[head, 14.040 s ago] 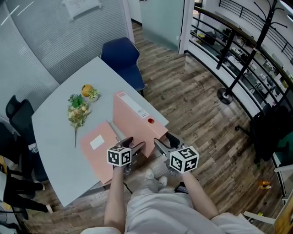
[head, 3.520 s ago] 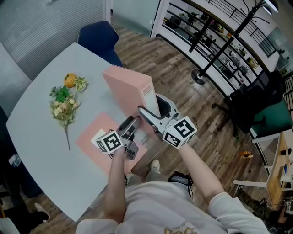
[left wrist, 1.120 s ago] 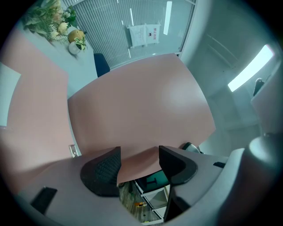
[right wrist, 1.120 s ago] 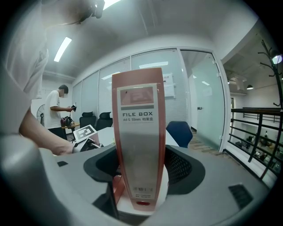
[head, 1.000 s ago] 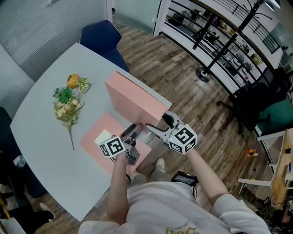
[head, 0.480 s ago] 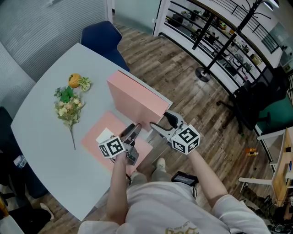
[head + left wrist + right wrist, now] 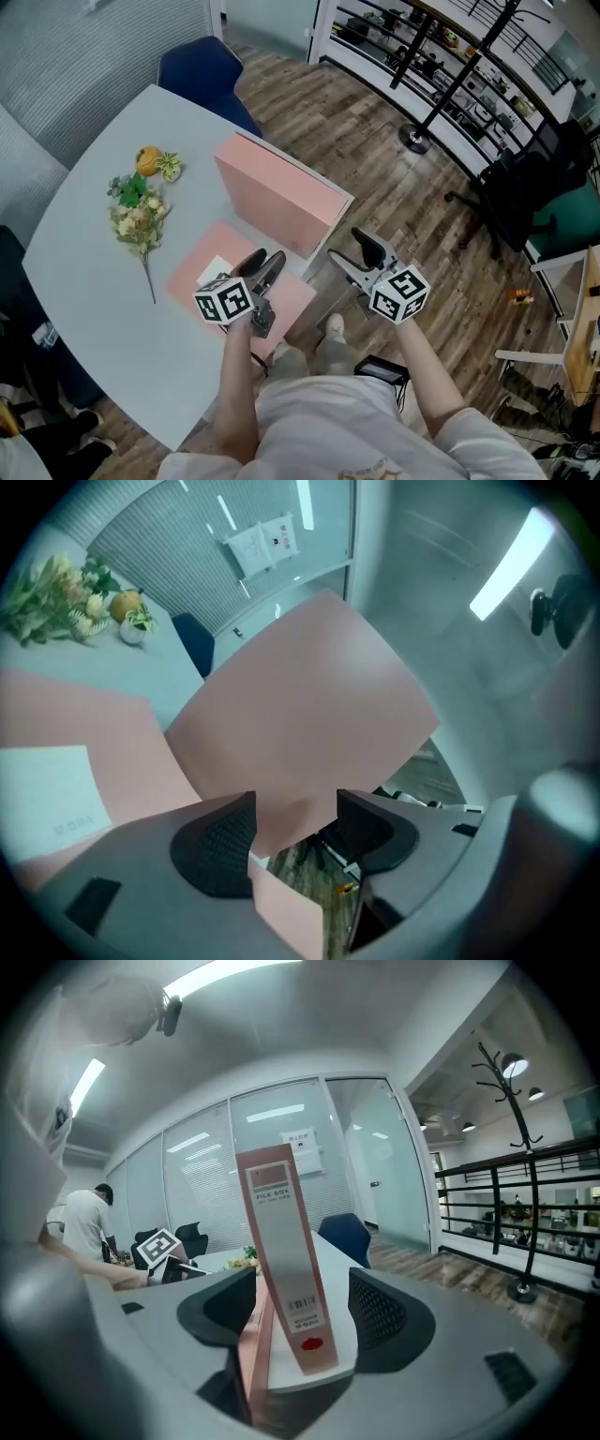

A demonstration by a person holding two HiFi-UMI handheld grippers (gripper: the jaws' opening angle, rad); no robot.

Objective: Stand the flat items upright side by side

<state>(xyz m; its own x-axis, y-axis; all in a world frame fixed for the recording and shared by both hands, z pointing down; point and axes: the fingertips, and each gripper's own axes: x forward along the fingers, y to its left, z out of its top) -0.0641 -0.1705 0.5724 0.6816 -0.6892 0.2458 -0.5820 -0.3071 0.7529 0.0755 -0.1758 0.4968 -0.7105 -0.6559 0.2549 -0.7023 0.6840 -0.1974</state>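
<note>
Tipping is the main hazard as I judge it. The upright file box [image 7: 281, 192], at 1 o'clock of the left tool [image 7: 262, 262], stands on a narrow edge with nothing bracing it. Swinging the flat file box [image 7: 199, 267] up beside it could knock it over.

A second risk is slip. The left tool has only the flat box's near corner between its 2 jaws, which stand moderately apart and do not look clamped. Lifted by 1 corner, the box could twist or slide off the bench [image 7: 84, 309] edge at 5 o'clock.

The right tool [image 7: 356, 255] hangs beyond the bench at 3 o'clock of the flat box, jaws wide with nothing between them, so it offers no support.

Both boxes are pale pink and matte. The upright one's spine shows a white label and a red dot in the right gripper view. The flat one carries a white label on top. Flowers [image 7: 139, 211] lie at 10 o'clock, well apart.
</note>
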